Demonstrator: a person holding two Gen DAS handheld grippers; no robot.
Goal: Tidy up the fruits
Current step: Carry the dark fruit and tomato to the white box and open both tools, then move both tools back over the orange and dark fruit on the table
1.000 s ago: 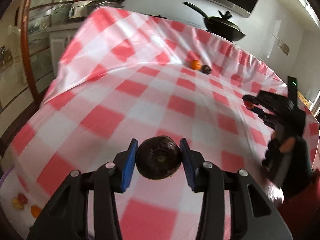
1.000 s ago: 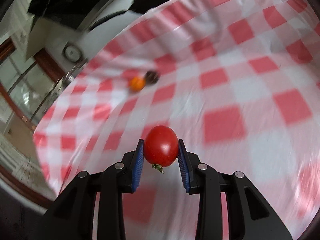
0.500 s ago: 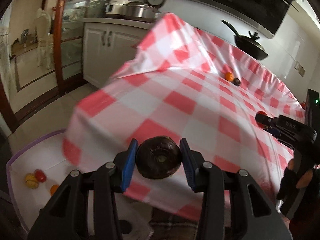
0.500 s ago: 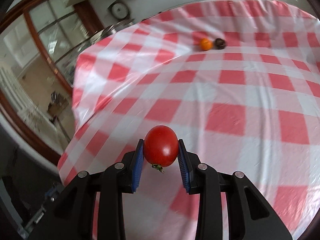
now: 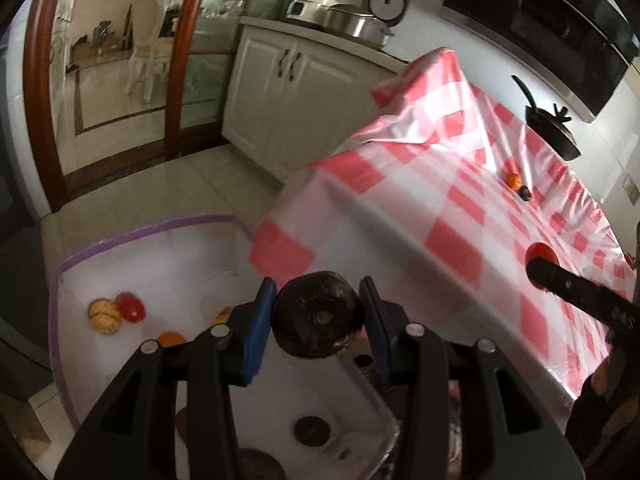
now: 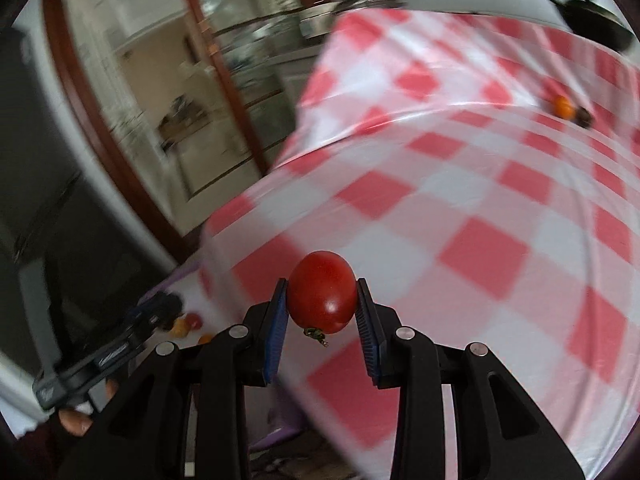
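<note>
My left gripper [image 5: 318,320] is shut on a dark brown round fruit [image 5: 318,316], held over the white bin [image 5: 168,256] with a purple rim that stands on the floor beside the table. In the bin lie a striped yellow fruit [image 5: 104,316], a red fruit [image 5: 131,307] and an orange one [image 5: 171,338]. My right gripper [image 6: 322,308] is shut on a red tomato [image 6: 322,298] above the table's near corner; it also shows at the right of the left wrist view [image 5: 538,266]. An orange fruit [image 5: 513,180] and a dark fruit [image 5: 525,193] remain far back on the checked tablecloth [image 5: 460,208].
White cabinets [image 5: 292,92] with a metal pot [image 5: 356,26] stand behind the table. A black pan [image 5: 552,128] sits at the table's far end. Glass doors in a brown wood frame [image 5: 36,92] are at the left. Tiled floor [image 5: 160,188] surrounds the bin.
Both grippers have swung left from over the table toward its edge, each keeping its fruit. The floor bin has come into full view under my left gripper.
</note>
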